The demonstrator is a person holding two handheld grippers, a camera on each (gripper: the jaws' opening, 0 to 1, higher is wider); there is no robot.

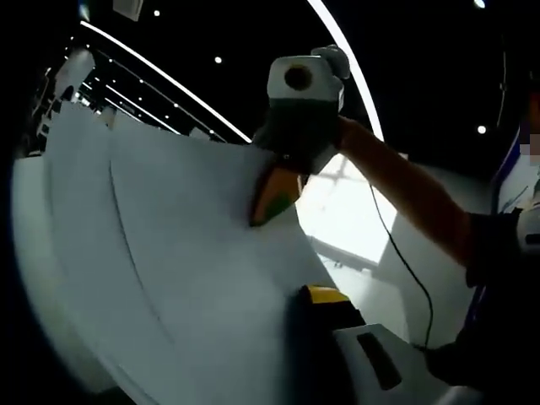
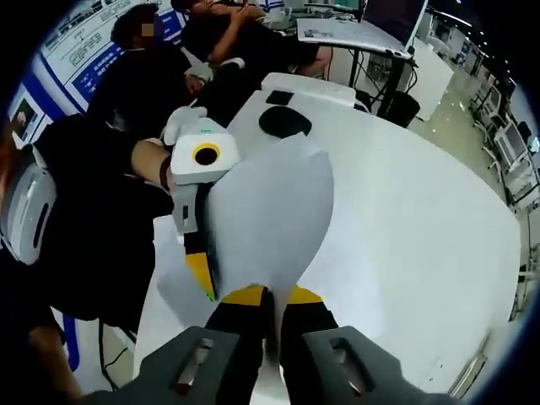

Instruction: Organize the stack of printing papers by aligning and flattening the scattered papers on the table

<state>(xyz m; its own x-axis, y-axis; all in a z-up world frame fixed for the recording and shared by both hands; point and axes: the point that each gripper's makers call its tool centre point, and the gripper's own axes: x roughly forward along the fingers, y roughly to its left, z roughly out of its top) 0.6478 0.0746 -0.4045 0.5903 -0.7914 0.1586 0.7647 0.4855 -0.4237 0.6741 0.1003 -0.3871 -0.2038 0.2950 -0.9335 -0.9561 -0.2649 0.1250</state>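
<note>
A stack of white printing papers (image 1: 169, 253) is held up in the air between both grippers. My left gripper (image 1: 312, 297) is shut on one edge of it; one yellow-tipped jaw shows and the sheets hide the other. My right gripper (image 1: 272, 201) comes in from above and pinches the far edge. In the right gripper view the papers (image 2: 270, 202) curve upward and my right gripper (image 2: 272, 297) is shut on their near edge. My left gripper (image 2: 201, 277) clamps their left side. Loose sheet edges fan out unevenly.
A white table (image 2: 422, 219) lies under and to the right of the papers. On its far end rest a black round object (image 2: 284, 122) and a small dark flat item (image 2: 279, 97). Seated people (image 2: 169, 59) are behind the table, and a desk with a monitor (image 2: 371, 25) stands beyond.
</note>
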